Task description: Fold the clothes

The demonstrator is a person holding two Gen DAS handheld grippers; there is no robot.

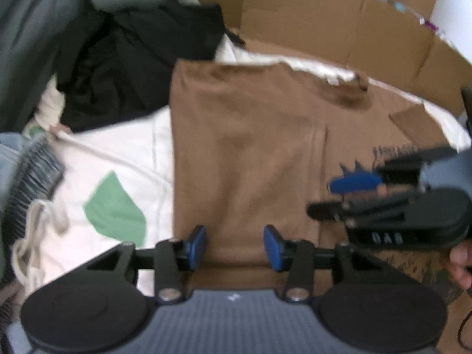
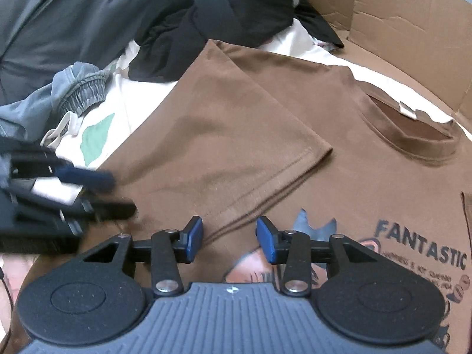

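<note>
Both tools gaping, holding nothing, over the brown tee — first side fold looks laid.
Left tool (image 1: 235,243) is hovering partway open above the folded edge; right tool (image 2: 229,237) is sitting likewise by the sleeve hem (image 2: 274,183). Tee (image 2: 339,153) is lying flat, print up, on a white cloth (image 1: 118,159) inside the cardboard box (image 1: 368,20). Next, probably: grabbing the other side, folding inward.

We see the T-shirt (image 2: 295,124) lying flat in the cardboard box (image 2: 392,14), its left side and sleeve (image 2: 236,135) folded over its front. A heap of clothes (image 2: 118,20) sits behind it to the left. A pale garment (image 1: 103,177) lies left of the shirt. Both grippers (image 1: 234,244) (image 2: 228,237) hang over the near part of the shirt.
</note>
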